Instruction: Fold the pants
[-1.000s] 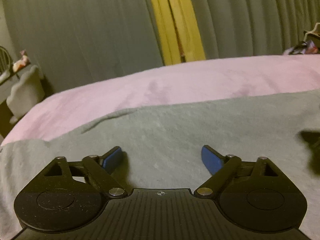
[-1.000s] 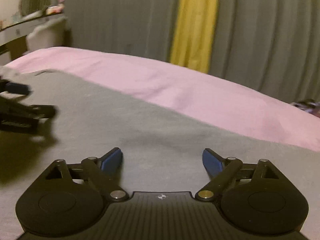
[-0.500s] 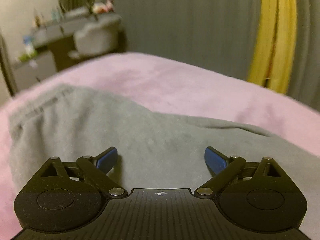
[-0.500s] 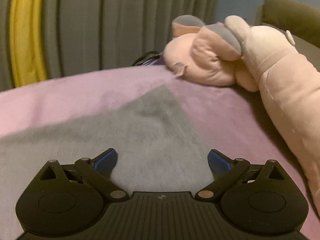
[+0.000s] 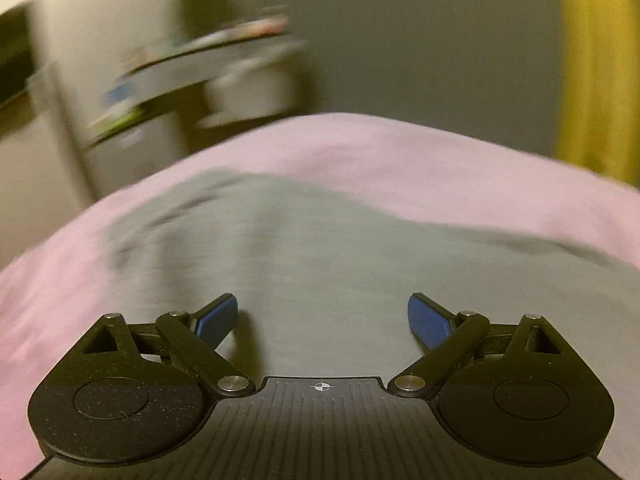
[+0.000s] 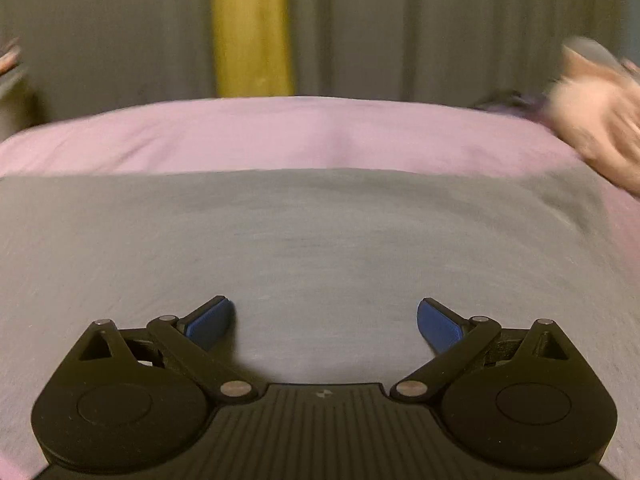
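Both tools hover with jaws spread and empty: the left gripper and right gripper over gray pants spread just ahead on a pink bedsheet, curtains beyond.

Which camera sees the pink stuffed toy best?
The right wrist view. The pink stuffed toy shows at its right edge, lying on the pink bedsheet past the gray pants, though it is blurred. The left wrist view shows none of it, only pants, bedsheet and a blurry shelf.
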`<state>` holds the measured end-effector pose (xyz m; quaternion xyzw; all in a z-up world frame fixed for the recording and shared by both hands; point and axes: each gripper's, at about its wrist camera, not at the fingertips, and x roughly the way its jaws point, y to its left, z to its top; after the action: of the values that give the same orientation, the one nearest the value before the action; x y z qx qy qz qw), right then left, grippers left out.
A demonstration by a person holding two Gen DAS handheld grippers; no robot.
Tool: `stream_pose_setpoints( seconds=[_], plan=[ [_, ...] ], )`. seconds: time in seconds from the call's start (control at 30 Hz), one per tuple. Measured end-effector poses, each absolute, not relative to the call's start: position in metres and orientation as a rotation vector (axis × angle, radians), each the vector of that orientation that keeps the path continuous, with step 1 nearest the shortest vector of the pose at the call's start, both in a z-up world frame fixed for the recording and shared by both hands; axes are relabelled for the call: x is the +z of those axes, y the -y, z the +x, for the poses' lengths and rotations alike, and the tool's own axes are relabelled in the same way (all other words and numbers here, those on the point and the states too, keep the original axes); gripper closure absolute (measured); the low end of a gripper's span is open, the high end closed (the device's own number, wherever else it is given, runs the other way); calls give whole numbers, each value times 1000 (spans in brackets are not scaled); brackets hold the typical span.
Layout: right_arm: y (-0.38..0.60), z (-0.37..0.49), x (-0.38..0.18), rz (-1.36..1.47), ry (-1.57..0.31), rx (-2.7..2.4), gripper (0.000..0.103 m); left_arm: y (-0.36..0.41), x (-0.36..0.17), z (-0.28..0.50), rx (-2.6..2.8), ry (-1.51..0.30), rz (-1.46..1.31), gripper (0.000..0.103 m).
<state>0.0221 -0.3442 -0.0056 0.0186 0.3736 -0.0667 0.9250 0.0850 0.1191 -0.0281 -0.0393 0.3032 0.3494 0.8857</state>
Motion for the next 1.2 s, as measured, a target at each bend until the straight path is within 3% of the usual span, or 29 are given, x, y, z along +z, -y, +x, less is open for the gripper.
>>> stream_pose_setpoints(
  seconds=[0.1,0.2,0.3,0.53,0.83,0.9,1.07,1.1,1.17,1.2],
  plan=[
    [341,11,-11,48,-755,-158,4,-152,-24,68,817,-569,-115,11],
    [340,11,-13,33,-749,-162,4,-158,-41,72,915,-612,71,9],
    [339,8,-12,50,-746,-164,4,-156,-42,69,961,-609,88,9],
    [333,14,0,177,-808,-135,4,-91,3,41,423,-462,-72,6],
    [342,-7,5,748,-845,171,9,17,-20,40,-97,-751,-110,5],
    [357,-8,1,767,-859,111,20,18,-35,51,2,-813,-33,5],
    [425,-27,3,735,-774,-183,26,4,-41,59,236,-775,46,4],
    [440,-35,3,724,-758,-243,45,0,-42,61,268,-776,45,4],
    [470,-55,5,798,-707,-304,59,-10,-43,64,330,-785,0,4],
    [483,-70,8,801,-671,-365,61,-8,-40,65,344,-784,-23,4]
  ],
)
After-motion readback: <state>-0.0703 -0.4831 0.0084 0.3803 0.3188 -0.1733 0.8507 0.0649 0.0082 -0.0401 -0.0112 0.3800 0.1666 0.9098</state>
